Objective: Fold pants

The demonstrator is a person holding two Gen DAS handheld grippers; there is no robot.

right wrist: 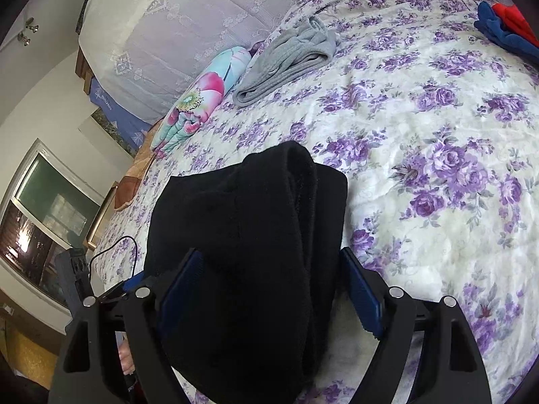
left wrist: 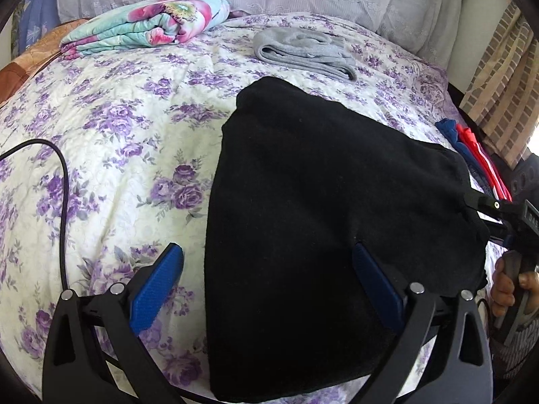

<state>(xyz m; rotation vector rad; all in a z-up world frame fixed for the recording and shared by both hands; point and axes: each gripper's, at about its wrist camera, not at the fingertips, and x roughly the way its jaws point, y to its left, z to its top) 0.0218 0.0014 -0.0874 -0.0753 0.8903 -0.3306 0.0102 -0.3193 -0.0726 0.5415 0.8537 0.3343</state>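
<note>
Black pants (right wrist: 249,252) bunched between wide-spread right fingers (right wrist: 362,291), not pinched. Left fingers (left wrist: 158,286) spread too, straddling the pants' edge on the bed (left wrist: 118,128). Mid-fold probably; next, smooth flat.

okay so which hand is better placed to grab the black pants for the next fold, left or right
Right, probably. The right tongs stand open with the black pants bunched between their fingers. The left tongs are open too, but straddle only the pants' edge.
</note>
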